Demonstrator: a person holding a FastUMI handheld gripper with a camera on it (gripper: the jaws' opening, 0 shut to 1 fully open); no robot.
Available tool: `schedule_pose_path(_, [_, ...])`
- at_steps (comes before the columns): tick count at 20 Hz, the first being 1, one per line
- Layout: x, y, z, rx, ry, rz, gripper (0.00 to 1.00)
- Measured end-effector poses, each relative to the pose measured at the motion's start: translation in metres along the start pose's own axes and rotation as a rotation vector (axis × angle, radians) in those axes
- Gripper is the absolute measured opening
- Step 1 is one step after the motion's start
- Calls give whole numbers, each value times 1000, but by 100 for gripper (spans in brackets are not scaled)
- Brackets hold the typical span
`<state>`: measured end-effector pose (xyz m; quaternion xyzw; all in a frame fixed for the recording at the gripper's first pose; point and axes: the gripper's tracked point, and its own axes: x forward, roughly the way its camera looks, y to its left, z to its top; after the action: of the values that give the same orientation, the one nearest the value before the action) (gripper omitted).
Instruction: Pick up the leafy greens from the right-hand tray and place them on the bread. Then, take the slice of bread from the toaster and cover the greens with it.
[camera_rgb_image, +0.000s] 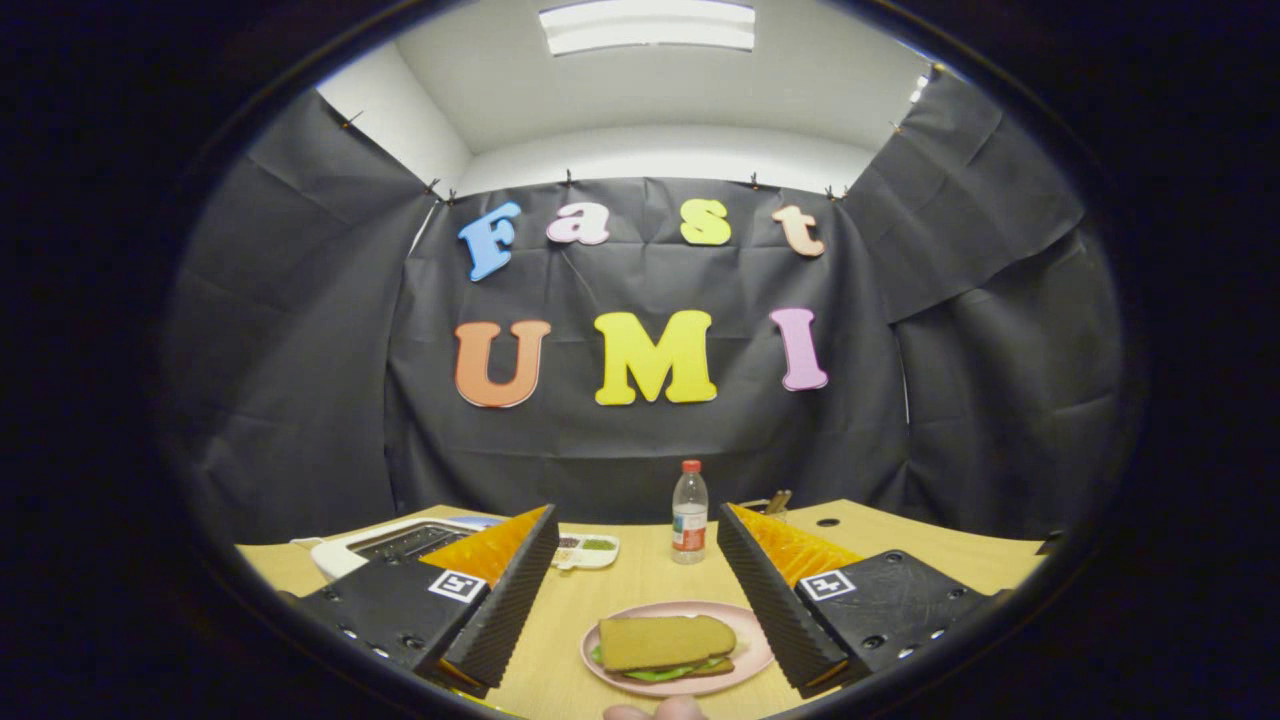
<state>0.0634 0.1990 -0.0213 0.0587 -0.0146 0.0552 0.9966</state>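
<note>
Pale wooden surface (640, 590) in a booth hung with black cloth under a white ceiling and a lit ceiling panel (647, 26). Gripper (640, 640) jaws spread wide, holding nothing; between them, a pink plate (755, 645) bearing top bread slice (665, 642) over leafy greens (660, 673). Beyond the jaws: white toaster (345, 553), small white tray (590, 549), clear bottle (689, 512).

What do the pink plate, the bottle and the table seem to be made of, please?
Plate, between the open claw's fingers: likely matte plastic, uniform pink. Bottle, beyond them: clear plastic, see-through with red cap. Table: pale wood or laminate, faint grain.
</note>
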Motion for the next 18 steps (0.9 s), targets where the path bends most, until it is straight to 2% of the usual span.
schedule_pose_path(18, [-4,2,1,-1,-4,-12,98])
